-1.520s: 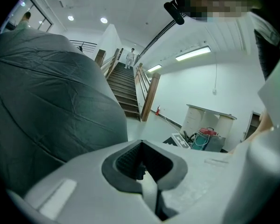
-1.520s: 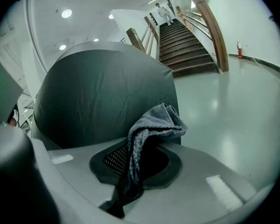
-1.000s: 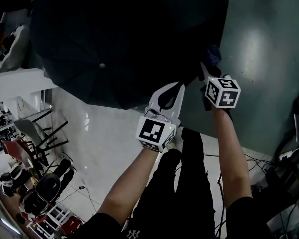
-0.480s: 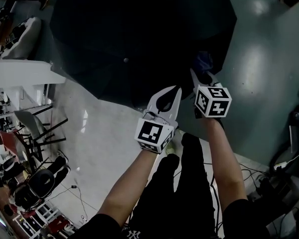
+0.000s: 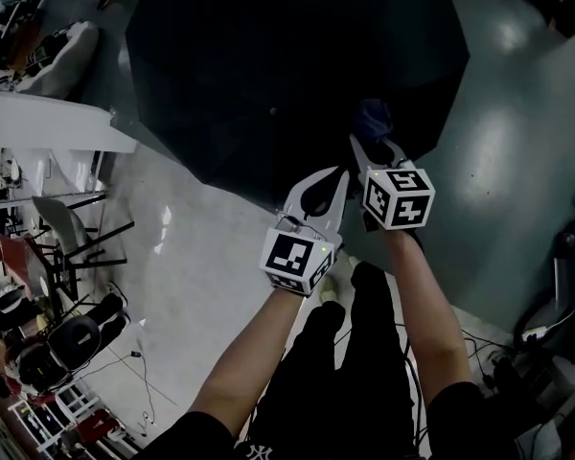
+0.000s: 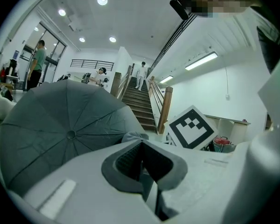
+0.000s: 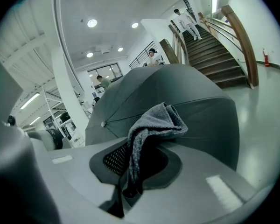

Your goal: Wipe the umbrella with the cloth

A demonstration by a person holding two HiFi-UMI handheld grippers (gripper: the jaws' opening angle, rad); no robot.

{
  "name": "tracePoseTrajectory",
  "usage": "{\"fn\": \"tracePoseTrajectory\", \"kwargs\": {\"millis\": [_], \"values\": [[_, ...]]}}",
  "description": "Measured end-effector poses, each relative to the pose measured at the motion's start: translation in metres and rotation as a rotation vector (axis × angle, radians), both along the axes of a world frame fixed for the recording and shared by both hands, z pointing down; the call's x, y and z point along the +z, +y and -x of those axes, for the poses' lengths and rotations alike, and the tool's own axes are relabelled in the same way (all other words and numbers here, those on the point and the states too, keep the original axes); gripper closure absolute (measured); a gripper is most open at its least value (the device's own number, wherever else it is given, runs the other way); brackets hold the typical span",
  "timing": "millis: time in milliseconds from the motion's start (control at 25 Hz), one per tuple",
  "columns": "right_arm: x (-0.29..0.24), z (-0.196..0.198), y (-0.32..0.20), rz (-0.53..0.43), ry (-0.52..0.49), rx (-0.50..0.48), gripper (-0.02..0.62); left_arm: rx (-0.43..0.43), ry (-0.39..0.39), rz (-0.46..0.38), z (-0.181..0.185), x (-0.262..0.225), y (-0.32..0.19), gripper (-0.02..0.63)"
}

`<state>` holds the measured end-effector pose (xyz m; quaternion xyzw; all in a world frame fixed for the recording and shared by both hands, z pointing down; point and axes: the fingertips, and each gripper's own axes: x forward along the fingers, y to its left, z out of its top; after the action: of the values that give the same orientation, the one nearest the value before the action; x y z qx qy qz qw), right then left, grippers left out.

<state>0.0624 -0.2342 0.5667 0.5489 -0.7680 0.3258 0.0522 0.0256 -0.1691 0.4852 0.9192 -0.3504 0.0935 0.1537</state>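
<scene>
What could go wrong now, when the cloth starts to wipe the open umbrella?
1. The right gripper pinches only a fold of the cloth; most bunches beyond the jaws, so rubbing may pull it out.
2. The left gripper is shut and seems to hold nothing, so the open umbrella on the floor may roll or slide away when pressed.

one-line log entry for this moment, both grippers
right gripper: shut on cloth | left gripper: shut, empty | umbrella: open | cloth-umbrella contact: unclear
</scene>
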Motion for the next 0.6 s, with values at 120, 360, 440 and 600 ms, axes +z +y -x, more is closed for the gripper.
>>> {"fn": "tracePoseTrajectory", "kwargs": {"millis": [120, 360, 440, 600], "values": [[-0.01, 0.015, -0.003, -0.02, -0.032, -0.033, 0.517, -0.01, 0.004, -0.003, 0.007, -0.005, 0.002, 0.604], [-0.027, 0.031, -0.004, -0.062, -0.064, -0.08, 0.517, -0.022, 0.004, -0.012, 0.016, -0.012, 0.001, 0.604], [-0.031, 0.031, -0.001, -0.072, -0.074, -0.093, 0.516, -0.023, 0.003, -0.016, 0.014, -0.016, 0.002, 0.604], [-0.041, 0.034, 0.001, -0.098, -0.123, -0.132, 0.517, -0.025, 0.01, -0.029, 0.009, -0.025, 0.0, 0.604]]}}
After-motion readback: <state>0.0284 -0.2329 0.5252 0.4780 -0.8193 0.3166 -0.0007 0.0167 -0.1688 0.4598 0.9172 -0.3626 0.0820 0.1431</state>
